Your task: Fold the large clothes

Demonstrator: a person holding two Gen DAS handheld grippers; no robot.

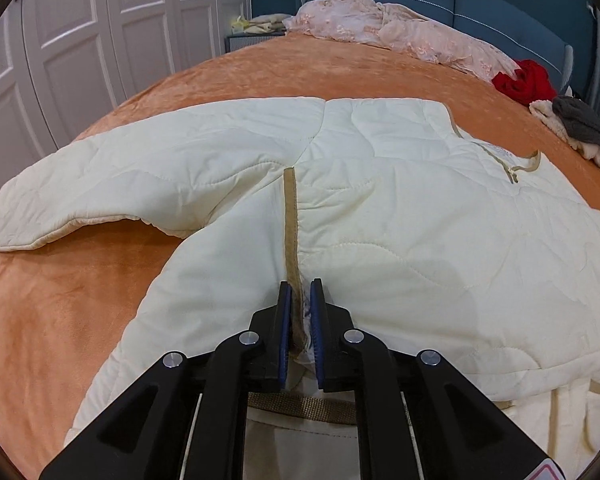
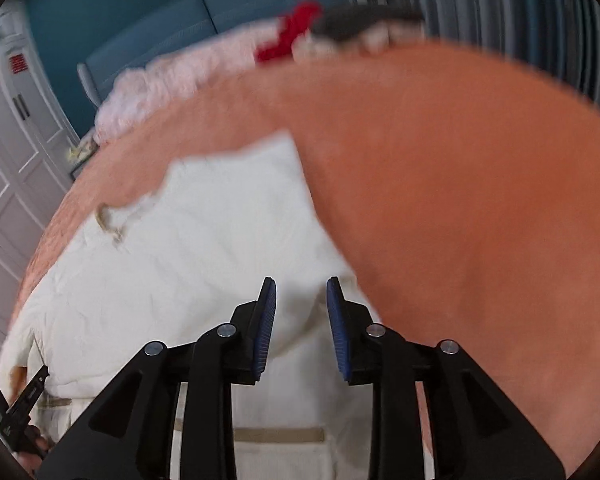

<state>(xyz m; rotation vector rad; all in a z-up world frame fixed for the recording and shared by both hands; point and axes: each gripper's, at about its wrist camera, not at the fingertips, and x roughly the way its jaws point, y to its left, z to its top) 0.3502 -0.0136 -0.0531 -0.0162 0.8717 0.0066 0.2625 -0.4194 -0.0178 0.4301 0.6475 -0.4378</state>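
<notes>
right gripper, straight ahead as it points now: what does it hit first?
Probably the cream quilted jacket: the right gripper points down at its edge, jaws apart, nothing between. The orange bedspread lies just beside; blur makes depth uncertain.

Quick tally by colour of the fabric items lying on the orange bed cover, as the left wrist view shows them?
Cream: 2, the quilted jacket and a small knit
Pink: 1, the crumpled bedding
Red: 1, the bundle
Grey: 1, the knit
Total: 5

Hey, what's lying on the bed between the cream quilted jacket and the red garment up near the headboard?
Nothing: in the left wrist view only bare orange bedspread separates the cream jacket from the red garment. The pink bedding lies farther back, by the headboard.
</notes>
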